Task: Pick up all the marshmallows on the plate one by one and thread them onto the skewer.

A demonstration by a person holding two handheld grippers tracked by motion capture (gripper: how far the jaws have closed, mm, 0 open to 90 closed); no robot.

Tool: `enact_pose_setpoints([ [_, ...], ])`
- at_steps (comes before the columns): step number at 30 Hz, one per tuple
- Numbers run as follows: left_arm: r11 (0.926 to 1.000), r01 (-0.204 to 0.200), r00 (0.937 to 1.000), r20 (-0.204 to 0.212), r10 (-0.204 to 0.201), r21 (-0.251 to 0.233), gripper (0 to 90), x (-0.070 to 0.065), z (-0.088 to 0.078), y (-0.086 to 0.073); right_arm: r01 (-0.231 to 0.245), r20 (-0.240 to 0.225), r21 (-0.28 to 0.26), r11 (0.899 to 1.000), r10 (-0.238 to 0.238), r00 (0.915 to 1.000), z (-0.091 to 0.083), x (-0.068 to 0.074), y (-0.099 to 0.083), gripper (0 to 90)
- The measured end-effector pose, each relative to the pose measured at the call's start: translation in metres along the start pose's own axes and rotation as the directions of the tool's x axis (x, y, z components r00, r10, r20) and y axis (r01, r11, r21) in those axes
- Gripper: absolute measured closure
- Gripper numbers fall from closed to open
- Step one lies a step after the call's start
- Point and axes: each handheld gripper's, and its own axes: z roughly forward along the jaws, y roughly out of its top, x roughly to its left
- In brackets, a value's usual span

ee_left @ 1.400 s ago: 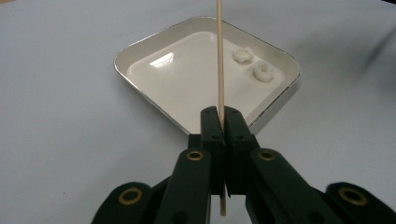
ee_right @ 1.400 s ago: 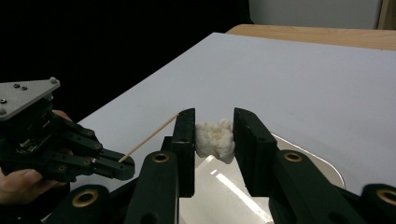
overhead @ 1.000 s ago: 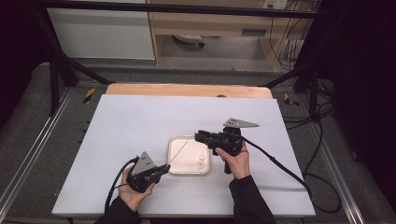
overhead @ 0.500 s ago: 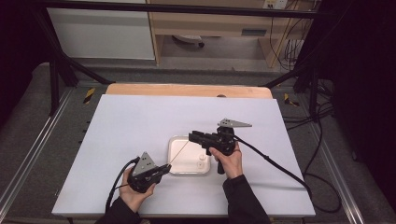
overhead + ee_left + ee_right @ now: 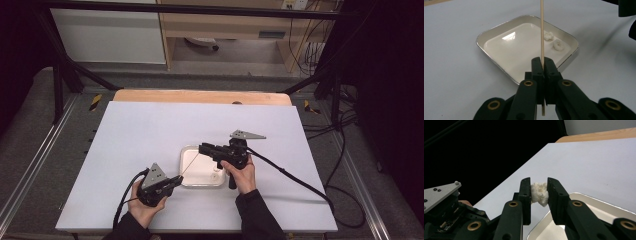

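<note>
My left gripper (image 5: 176, 181) is near the table's front, shut on a thin wooden skewer (image 5: 189, 165) that slants up over the white tray (image 5: 183, 167). In the left gripper view the jaws (image 5: 543, 61) pinch the skewer (image 5: 541, 30) near its lower end. Two white puffy pieces (image 5: 548, 35) (image 5: 558, 45) lie in the tray (image 5: 496, 68). My right gripper (image 5: 202, 148) hovers over the tray's far edge by the skewer's tip. It (image 5: 539, 183) is shut on a white puffy piece (image 5: 539, 193), and its jaws have just closed a little further. Whether skewer and piece touch I cannot tell.
The tray sits a little right of centre on a white table (image 5: 150, 130) with a wooden strip (image 5: 200, 96) along its far edge. Cables trail from both grippers toward the front and right. The left gripper's grey plate (image 5: 439, 195) shows low in the right gripper view.
My right gripper has shifted slightly left with the white piece, closer to the skewer's tip. The left gripper and skewer have stayed put.
</note>
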Motion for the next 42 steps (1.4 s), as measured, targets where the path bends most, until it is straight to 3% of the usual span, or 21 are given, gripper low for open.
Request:
enact_pose_setpoints([
  [13, 0.9998, -0.008, 0.9998, -0.017, 0.008, -0.017, 88.6, -0.004, 0.0, -0.001, -0.01, -0.034, -0.01, 1.0, 0.009, 0.9994, 0.001, 0.006, -0.007, 77.6],
  [29, 0.9999, 0.001, 1.0, -0.008, -0.001, -0.012, 88.8, -0.007, 0.004, 0.0, -0.007, -0.036, 0.003, 1.0, 0.008, 0.9993, 0.001, 0.011, -0.014, 77.9],
  [42, 0.9994, -0.034, 0.9994, -0.004, 0.034, -0.006, 88.8, -0.01, 0.007, 0.0, 0.007, -0.045, 0.045, 0.999, -0.005, 0.999, -0.001, 0.011, -0.014, 77.4],
])
